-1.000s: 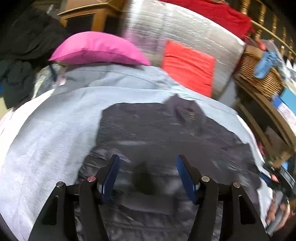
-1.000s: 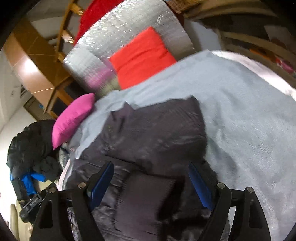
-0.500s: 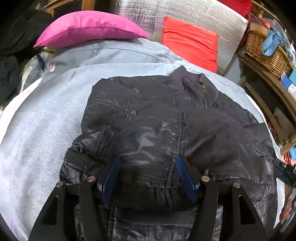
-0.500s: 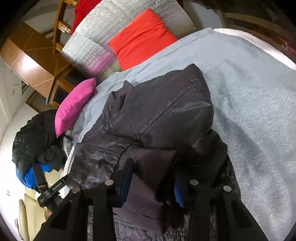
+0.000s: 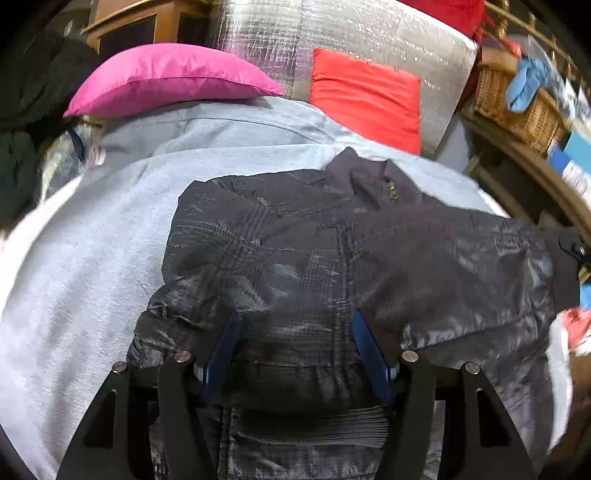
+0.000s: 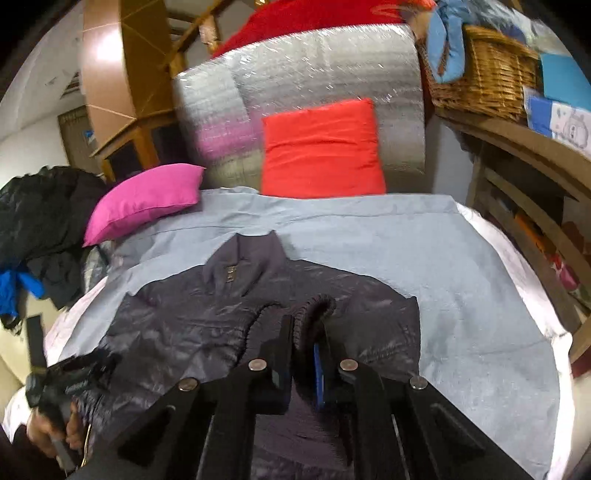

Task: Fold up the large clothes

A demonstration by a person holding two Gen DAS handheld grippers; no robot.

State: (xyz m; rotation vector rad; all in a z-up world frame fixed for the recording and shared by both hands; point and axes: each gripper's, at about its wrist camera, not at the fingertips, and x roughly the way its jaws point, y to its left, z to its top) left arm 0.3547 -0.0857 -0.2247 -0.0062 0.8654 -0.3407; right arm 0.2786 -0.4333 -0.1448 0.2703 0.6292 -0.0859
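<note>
A dark quilted jacket [image 5: 332,258] lies front up on a grey blanket [image 5: 92,251], collar toward the pillows. My left gripper [image 5: 295,332] is open, its blue pads on either side of the jacket's lower hem, resting on the fabric without pinching it. My right gripper [image 6: 304,332] is shut on the jacket's ribbed cuff [image 6: 317,306] and holds the sleeve over the jacket's body [image 6: 177,332]. The left gripper also shows at the lower left of the right wrist view [image 6: 62,384], held by a hand.
A pink pillow [image 5: 166,77] and a red pillow [image 5: 365,96] lean against a silver padded roll [image 5: 332,33] at the back. A wicker basket [image 6: 484,74] stands on wooden shelves at the right. Dark clothes [image 6: 40,229] are piled at the left.
My right gripper closed on the sleeve cuff and carried it up and over the jacket's body. My left gripper stayed open at the hem and shifted little.
</note>
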